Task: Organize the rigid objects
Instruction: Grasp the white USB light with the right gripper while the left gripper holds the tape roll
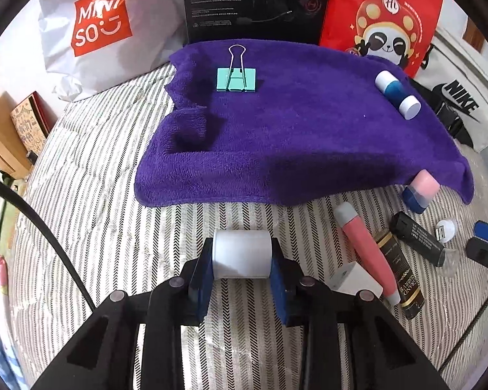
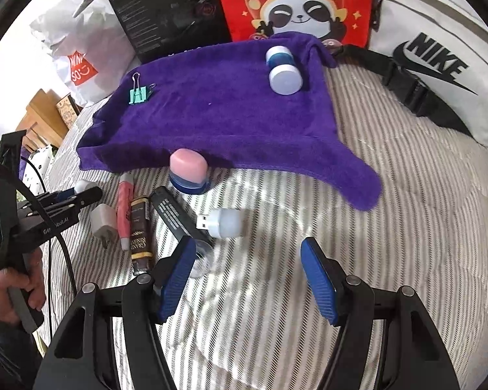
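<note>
White cylinder (image 1: 241, 253) sits low centre, on the striped bed (image 1: 97, 195) below the purple towel (image 1: 292, 123), clamped in the left hand-held gripper (image 1: 242, 261); right hand-held gripper (image 2: 249, 279) gapes empty.

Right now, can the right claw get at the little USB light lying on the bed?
Probably yes. The right claw is open and empty, and the USB light lies just ahead on the striped bed. The black stick lies close on its left; nothing covers it.
</note>
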`<state>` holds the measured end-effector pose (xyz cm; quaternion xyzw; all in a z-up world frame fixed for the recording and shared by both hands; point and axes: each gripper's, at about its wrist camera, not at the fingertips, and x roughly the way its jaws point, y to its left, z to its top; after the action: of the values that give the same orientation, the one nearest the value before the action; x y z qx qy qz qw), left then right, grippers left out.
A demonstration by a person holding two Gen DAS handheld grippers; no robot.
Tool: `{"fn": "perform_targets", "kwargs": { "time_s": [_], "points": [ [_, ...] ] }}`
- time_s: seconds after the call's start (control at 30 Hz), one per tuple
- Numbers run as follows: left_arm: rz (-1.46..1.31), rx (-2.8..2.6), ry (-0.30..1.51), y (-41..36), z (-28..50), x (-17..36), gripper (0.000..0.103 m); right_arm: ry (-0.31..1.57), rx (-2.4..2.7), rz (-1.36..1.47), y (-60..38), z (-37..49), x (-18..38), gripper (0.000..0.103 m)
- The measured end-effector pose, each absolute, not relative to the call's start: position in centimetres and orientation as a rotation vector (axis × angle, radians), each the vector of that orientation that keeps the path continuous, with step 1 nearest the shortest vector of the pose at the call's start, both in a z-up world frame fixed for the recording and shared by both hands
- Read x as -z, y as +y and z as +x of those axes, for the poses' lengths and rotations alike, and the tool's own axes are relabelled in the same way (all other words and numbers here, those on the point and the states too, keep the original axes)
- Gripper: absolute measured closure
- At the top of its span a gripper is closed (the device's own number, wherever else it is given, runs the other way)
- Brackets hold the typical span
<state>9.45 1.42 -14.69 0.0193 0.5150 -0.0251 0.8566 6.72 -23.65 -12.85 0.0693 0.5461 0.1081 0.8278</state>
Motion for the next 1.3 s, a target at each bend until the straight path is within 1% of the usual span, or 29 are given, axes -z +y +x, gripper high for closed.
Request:
{"fn": "perform_targets", "kwargs": {
  "time_s": [0.37, 0.43, 0.47, 0.83, 1.1, 1.2, 1.23, 1.27, 1.3],
  "points": [
    [0.039, 0.050, 1.049, 1.3, 8.8, 14.8, 0.073, 1.189, -0.209, 0.119, -21.2, 9.2, 14.1, 0.037],
    [0.034, 0.052, 1.045, 1.3, 8.7, 14.8, 0.073, 1.194, -0.190, 0.076, -20.7, 9.3, 14.6, 0.039],
    [0.034, 0.053, 1.043, 1.3, 8.6, 14.8, 0.073, 1.187, -0.191, 0.073, -20.8, 9.3, 14.6, 0.040],
    [0.032, 0.055, 1.035, 1.2, 8.4, 14.7, 0.073, 1.198, -0.144, 0.037, -23.0, 8.4, 14.8, 0.040],
    [0.034, 0.055, 1.036, 1.3, 8.3, 14.7, 0.073, 1.175, -0.176, -0.049, -22.1, 8.4, 15.1, 0.041],
    [0.035, 0.053, 1.038, 1.3, 8.3, 14.7, 0.073, 1.145, -0.202, -0.084, -21.8, 8.3, 15.2, 0.048],
    [0.035, 0.052, 1.039, 1.3, 8.4, 14.7, 0.073, 1.136, -0.209, -0.087, -21.9, 8.2, 15.2, 0.055],
    [0.035, 0.051, 1.039, 1.2, 8.4, 14.7, 0.073, 1.127, -0.211, -0.088, -21.9, 8.1, 15.1, 0.067],
    [0.036, 0.050, 1.039, 1.2, 8.4, 14.7, 0.073, 1.126, -0.213, -0.086, -22.1, 8.1, 15.1, 0.066]
  ]
}}
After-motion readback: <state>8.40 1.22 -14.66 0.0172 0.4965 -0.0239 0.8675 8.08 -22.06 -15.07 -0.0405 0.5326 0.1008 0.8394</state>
